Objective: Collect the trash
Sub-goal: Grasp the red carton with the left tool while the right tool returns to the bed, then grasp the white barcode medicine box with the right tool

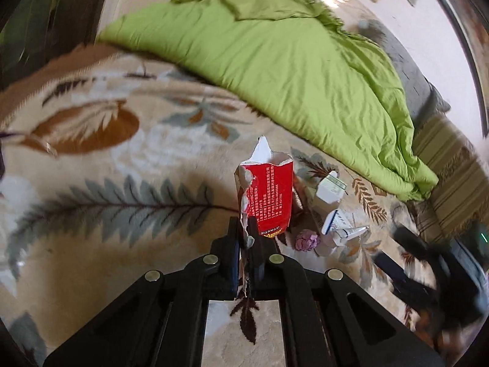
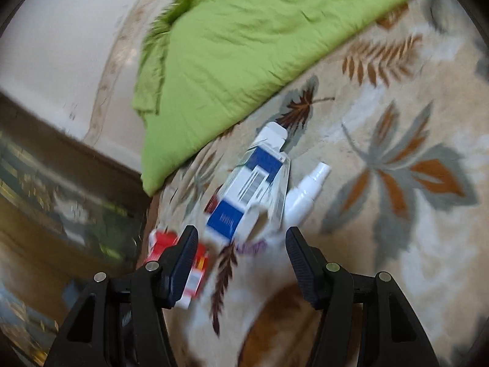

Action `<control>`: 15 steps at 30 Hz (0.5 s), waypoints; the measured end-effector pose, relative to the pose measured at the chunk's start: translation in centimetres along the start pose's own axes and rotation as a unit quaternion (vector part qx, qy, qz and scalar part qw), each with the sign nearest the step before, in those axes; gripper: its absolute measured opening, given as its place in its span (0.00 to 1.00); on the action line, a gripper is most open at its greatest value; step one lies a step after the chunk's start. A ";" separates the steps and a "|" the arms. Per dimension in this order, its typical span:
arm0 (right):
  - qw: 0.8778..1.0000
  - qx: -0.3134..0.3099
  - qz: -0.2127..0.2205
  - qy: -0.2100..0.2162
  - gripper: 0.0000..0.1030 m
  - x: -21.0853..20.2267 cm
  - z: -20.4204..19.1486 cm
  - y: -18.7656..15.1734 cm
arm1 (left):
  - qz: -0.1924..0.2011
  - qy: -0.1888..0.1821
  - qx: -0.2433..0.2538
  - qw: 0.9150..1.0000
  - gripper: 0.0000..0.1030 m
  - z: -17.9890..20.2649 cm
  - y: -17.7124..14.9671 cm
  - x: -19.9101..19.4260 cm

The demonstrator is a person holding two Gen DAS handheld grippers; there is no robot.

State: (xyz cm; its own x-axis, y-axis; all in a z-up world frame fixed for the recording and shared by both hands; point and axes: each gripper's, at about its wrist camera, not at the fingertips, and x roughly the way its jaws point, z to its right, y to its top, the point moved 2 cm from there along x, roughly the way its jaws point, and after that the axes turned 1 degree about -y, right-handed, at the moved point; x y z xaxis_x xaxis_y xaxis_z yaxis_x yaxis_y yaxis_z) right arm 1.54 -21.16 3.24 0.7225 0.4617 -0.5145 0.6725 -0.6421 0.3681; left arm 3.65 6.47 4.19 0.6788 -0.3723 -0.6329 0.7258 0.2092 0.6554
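Left tongs point(image 1: 248, 229): clenched on torn red cardboard box point(image 1: 269, 195), held upright above leaf-patterned beige blanket point(image 1: 122, 165). Right tongs point(image 2: 241, 244): released, empty, over blue-and-white carton point(image 2: 244, 189) beside white plastic spray bottle point(image 2: 307, 192), near green quilt point(image 2: 244, 46).

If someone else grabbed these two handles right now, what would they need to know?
Left gripper: shut on the torn red box, held up above the leaf-patterned blanket.
Right gripper: open, holding nothing, pointed at the blue and white carton.
Still lying on the blanket beside the green quilt: that carton, a white spray bottle, a white carton and a purple paper wad.
Done: one piece picked up. No bin shows in either view.
Left: drop off the red box, then collect the rest. The right wrist view is blurred, so details there are uncertain.
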 end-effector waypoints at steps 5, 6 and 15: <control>1.000 0.017 -0.024 -0.009 0.34 3.9 1.3 0.7 | -0.004 -0.005 0.026 1.000 0.04 0.9 -0.1 0.1; 0.999 0.014 -0.030 0.000 0.30 4.1 1.2 0.5 | -0.005 -0.004 0.030 1.000 0.04 0.9 -0.2 0.1; 0.993 -0.097 0.024 -0.055 0.23 -4.1 -1.0 -1.4 | 0.006 -0.009 0.048 0.999 0.04 1.9 -0.3 -1.2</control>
State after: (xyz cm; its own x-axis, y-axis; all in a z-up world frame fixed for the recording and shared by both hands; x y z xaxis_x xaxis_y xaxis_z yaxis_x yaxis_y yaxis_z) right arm -2.21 -21.52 5.62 0.7393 0.3573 -0.5707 0.6642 -0.5264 0.5309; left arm 2.42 5.16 5.51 0.6851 -0.3872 -0.6170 0.7023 0.1262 0.7006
